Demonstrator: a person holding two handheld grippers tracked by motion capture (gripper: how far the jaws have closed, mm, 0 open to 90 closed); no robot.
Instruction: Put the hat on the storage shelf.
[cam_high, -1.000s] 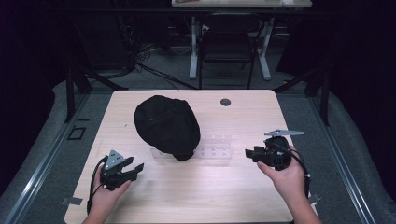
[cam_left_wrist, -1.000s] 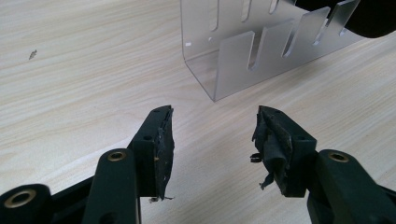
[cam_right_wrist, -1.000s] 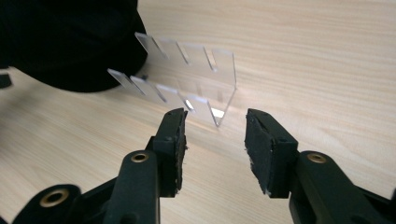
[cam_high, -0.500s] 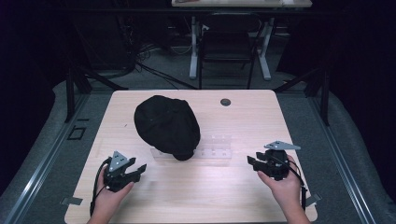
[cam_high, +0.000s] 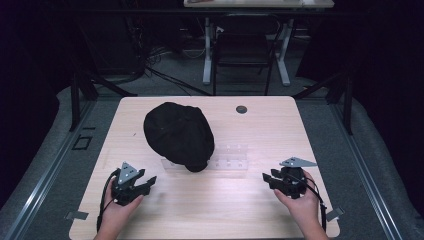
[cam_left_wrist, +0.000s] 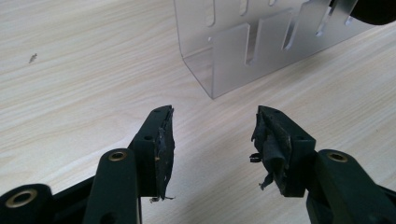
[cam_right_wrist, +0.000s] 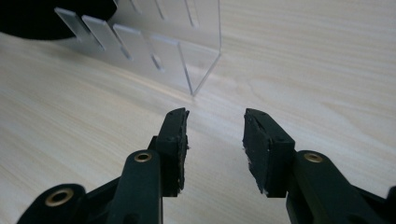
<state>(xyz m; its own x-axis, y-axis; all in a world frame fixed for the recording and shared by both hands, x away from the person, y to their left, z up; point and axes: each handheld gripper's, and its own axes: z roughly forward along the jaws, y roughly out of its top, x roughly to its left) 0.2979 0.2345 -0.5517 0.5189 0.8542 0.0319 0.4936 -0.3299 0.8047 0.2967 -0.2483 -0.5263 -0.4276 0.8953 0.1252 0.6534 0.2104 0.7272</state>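
A person seated at a pale wooden table (cam_high: 200, 210) holds a black two-jaw gripper in each hand, both low over the near edge. The left gripper (cam_high: 148, 183) sits at the near left, its jaws apart with nothing between them; in the left gripper view its worn black pads (cam_left_wrist: 164, 144) stand over bare wood, pointed toward the near end of a clear acrylic slotted rack (cam_left_wrist: 261, 42). The right gripper (cam_high: 267, 178) sits at the near right, its jaws also apart and empty, having just been closing a little; the right gripper view shows its pads (cam_right_wrist: 180, 140) aimed at the rack's other end (cam_right_wrist: 154, 46), near it but not touching.

The rack (cam_high: 227, 157) lies at the table's middle, between the two grippers. A round black fabric cap (cam_high: 177, 132) rests over the rack's left part and spreads toward the far left of the table. A small dark round grommet (cam_high: 241, 108) sits in the tabletop near the far edge.
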